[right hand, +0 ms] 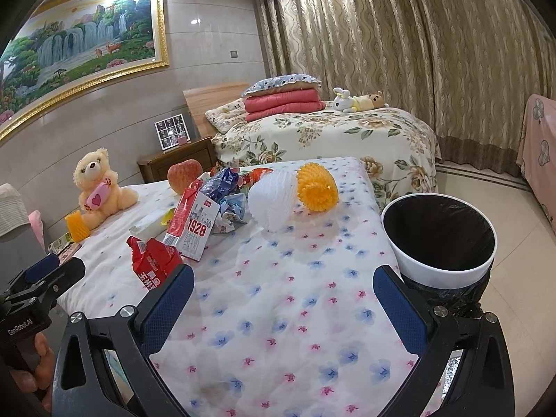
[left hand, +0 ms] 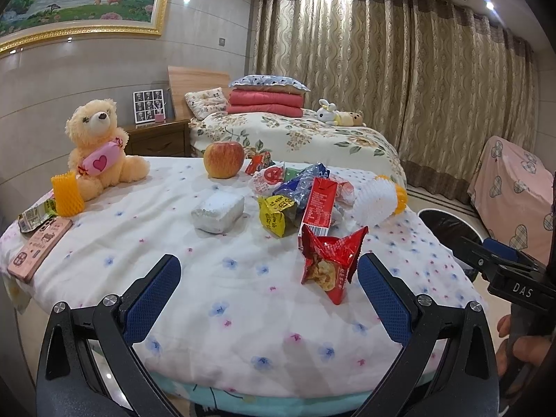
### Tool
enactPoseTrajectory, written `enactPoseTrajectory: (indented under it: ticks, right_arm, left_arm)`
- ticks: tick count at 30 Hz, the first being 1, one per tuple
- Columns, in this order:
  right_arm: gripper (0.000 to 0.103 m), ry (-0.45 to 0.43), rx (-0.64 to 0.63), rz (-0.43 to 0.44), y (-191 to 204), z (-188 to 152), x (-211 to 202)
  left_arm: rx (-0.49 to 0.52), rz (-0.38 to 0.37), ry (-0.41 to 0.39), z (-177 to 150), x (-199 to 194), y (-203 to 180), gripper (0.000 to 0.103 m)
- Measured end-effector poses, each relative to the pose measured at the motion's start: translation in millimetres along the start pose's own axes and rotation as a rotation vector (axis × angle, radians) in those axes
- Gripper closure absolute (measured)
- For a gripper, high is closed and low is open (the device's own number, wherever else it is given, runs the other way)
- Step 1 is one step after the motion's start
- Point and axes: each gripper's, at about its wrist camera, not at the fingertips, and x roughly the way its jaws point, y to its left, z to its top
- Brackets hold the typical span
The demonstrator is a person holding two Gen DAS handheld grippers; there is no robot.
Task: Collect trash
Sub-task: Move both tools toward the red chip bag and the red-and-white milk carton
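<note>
Both tools released — left tool (left hand: 267, 299) near a crumpled red snack wrapper (left hand: 328, 264), right tool (right hand: 283, 309) beside the white, black-lined bin (right hand: 448, 271), seemingly empty.

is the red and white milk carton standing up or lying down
Lying down. The milk carton rests flat on the table cloth, its printed "1928" face turned up and its top end against the wrapper pile.
</note>
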Motion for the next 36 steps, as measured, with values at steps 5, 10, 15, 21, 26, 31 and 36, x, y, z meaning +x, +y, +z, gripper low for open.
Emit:
enactPoseTrajectory:
  ticks: [5,10,15,21,26,31,36]
  right_arm:
    - [0.0,0.0,0.001,0.002,0.2,-0.3,-0.4]
    - [0.0,-0.001,0.001,0.003,-0.1,-0.4,-0.6]
    - [0.0,0.001,0.003,0.003,0.7,-1.5,-0.3]
    - [0.0,0.001,0.005,0.004,0.3,-1.6,-0.1]
    - [0.0,0.002,0.005,0.004,0.8,-2.1,-0.2]
    - [0.0,0.008,0.011,0.008,-0.8,-2.1,0.7]
    - [0.0,0.011,0.019,0.01,-1.9,-3.0,0.9]
  left_arm:
    - [0.001,0.001,0.0,0.0,0.1,-0.1,0.0]
    - [0.0,0.001,0.0,-0.2,-0.1,0.1,0.0]
    - [0.001,0.001,0.002,-0.4,0.5,-0.3,0.0]
    - [0.001,0.001,0.002,-1.1,0.8,-0.6,0.0]
    - [0.002,0.002,0.003,-1.6,0.9,-1.1,0.0]
    - [0.005,0.001,0.008,-4.8,3.2,-3.5,0.0]
    - [0.006,-0.002,0.011,-6.2,3.4,-4.1,0.0]
